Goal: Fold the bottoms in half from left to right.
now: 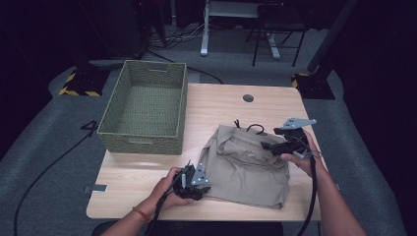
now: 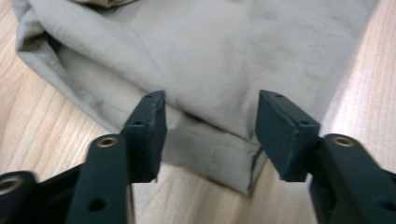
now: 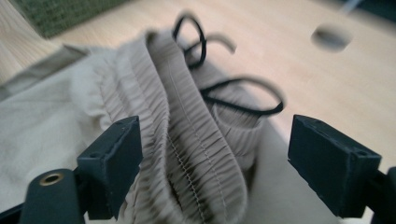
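Khaki shorts (image 1: 244,164) lie folded on the wooden table (image 1: 147,172), right of the woven basket (image 1: 145,105), long axis running from the elastic waistband (image 3: 187,140) at the far end to the hems nearest us. We see our left gripper (image 2: 210,135) at the near-left hem corner, jaws part open, gripping nothing. Our right gripper (image 3: 215,154) hangs over the waistband and black drawstring (image 3: 243,105), jaws wide and empty. Around us, grey carpet and dark room.

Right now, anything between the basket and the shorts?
No. In the high view, bare tabletop separates the basket from the shorts; they lie apart.
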### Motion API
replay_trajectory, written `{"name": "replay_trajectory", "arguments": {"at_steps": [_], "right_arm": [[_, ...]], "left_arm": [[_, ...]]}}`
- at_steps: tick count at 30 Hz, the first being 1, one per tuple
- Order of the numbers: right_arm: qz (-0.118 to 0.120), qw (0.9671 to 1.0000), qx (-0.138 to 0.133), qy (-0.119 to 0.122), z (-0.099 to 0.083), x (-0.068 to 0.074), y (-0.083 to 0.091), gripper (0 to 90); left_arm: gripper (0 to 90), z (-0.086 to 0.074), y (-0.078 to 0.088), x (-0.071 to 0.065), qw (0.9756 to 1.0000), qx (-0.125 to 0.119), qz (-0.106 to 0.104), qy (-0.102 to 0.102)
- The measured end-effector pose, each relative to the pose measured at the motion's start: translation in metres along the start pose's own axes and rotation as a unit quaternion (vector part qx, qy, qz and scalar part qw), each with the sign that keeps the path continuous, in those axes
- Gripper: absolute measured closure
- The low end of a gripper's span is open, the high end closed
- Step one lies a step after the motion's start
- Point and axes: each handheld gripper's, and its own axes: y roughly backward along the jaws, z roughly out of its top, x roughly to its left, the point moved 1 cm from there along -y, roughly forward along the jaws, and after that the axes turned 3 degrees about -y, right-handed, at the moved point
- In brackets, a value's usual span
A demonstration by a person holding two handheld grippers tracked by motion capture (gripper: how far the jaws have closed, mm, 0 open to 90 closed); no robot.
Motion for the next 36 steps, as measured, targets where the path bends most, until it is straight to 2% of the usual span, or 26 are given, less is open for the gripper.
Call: {"name": "replay_trajectory", "arguments": {"at_steps": [1,3,4,7,9,12,14,16,18,21,24,26,27,31,36], "right_arm": [[0.003,0.9995,0.029,-0.007,-0.001,-0.002,-0.009,18.9],[-0.013,0.9987,0.048,-0.007,-0.004,-0.002,-0.019,19.2],[-0.008,0.9985,0.054,-0.006,-0.006,-0.001,-0.022,19.7],[0.011,0.9985,0.054,-0.008,-0.009,0.001,-0.028,19.7],[0.015,0.9989,0.045,-0.009,-0.011,0.004,-0.029,25.6],[0.024,0.9993,0.023,0.017,-0.014,0.013,-0.022,32.1],[0.034,0.9986,0.007,0.039,-0.015,0.023,-0.013,32.6],[0.045,0.9976,-0.005,0.053,-0.018,0.032,-0.007,34.3],[0.045,0.9964,-0.009,0.071,-0.024,0.043,-0.001,34.3],[0.041,0.9935,-0.004,0.106,-0.037,0.061,0.006,33.9],[0.044,0.9917,-0.002,0.121,-0.051,0.077,0.01,33.1],[0.035,0.9911,0.002,0.128,-0.056,0.082,0.011,32.6],[0.031,0.9912,0.004,0.129,-0.058,0.083,0.012,32.5],[0.031,0.9925,-0.019,0.117,-0.052,0.081,0.022,29.8],[0.022,0.9948,-0.043,0.089,-0.03,0.068,0.024,24.4]], "left_arm": [[42.6,-0.001,0.0,0.001,1.0,-0.002,-0.001,0.002],[42.4,-0.002,-0.001,0.002,1.0,-0.008,-0.003,0.0],[42.5,-0.002,-0.001,0.001,0.9999,-0.01,-0.003,-0.002],[42.4,-0.003,-0.001,-0.001,0.9998,-0.015,0.006,-0.012],[42.5,-0.003,-0.001,-0.002,0.9997,-0.016,0.012,-0.011],[42.5,-0.004,-0.001,-0.004,0.9997,-0.02,0.016,-0.004],[42.5,-0.005,-0.001,-0.003,0.9996,-0.023,0.013,0.007],[42.5,-0.005,-0.001,-0.002,0.9996,-0.023,0.011,0.009],[42.5,-0.005,-0.001,-0.003,0.9996,-0.023,0.013,0.011],[42.5,-0.005,-0.001,-0.005,0.9995,-0.024,0.022,0.003],[42.5,-0.005,-0.001,-0.007,0.9993,-0.024,0.027,0.004],[42.5,-0.005,-0.001,-0.007,0.9993,-0.025,0.028,0.007],[42.5,-0.005,-0.001,-0.007,0.9993,-0.026,0.027,0.008],[42.6,-0.005,-0.001,-0.007,0.9992,-0.025,0.029,0.005],[42.5,-0.007,-0.001,-0.006,0.9992,-0.03,0.022,0.015]]}}
